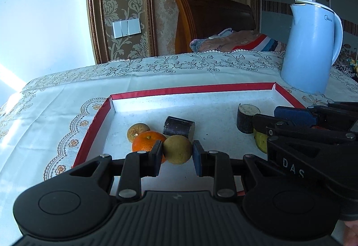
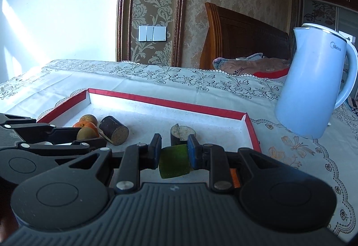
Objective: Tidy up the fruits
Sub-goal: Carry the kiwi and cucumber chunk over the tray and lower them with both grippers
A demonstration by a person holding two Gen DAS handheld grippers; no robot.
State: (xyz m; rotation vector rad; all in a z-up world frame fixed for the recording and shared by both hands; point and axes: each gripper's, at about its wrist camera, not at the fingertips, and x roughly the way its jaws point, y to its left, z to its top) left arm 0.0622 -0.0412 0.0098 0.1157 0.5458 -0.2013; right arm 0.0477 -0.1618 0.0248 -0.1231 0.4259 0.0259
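Note:
A shallow white tray with a red rim [image 1: 192,89] lies on the lace tablecloth. My left gripper [image 1: 176,153] is shut on a round green-brown fruit [image 1: 177,147] just above the tray floor. Behind it sit an orange [image 1: 145,140] and a duller mandarin [image 1: 137,129]. Two dark cut cane pieces [image 1: 179,128] [image 1: 247,118] rest in the tray. In the right wrist view my right gripper [image 2: 174,154] is shut on a green cut fruit piece [image 2: 173,163], near the tray's right part [image 2: 250,127]. The two grippers are side by side.
A light blue electric kettle [image 1: 311,49] [image 2: 313,89] stands on the cloth just beyond the tray's far right corner. The table's far edge meets a patterned wall; a wooden headboard [image 1: 212,20] and bedding lie behind.

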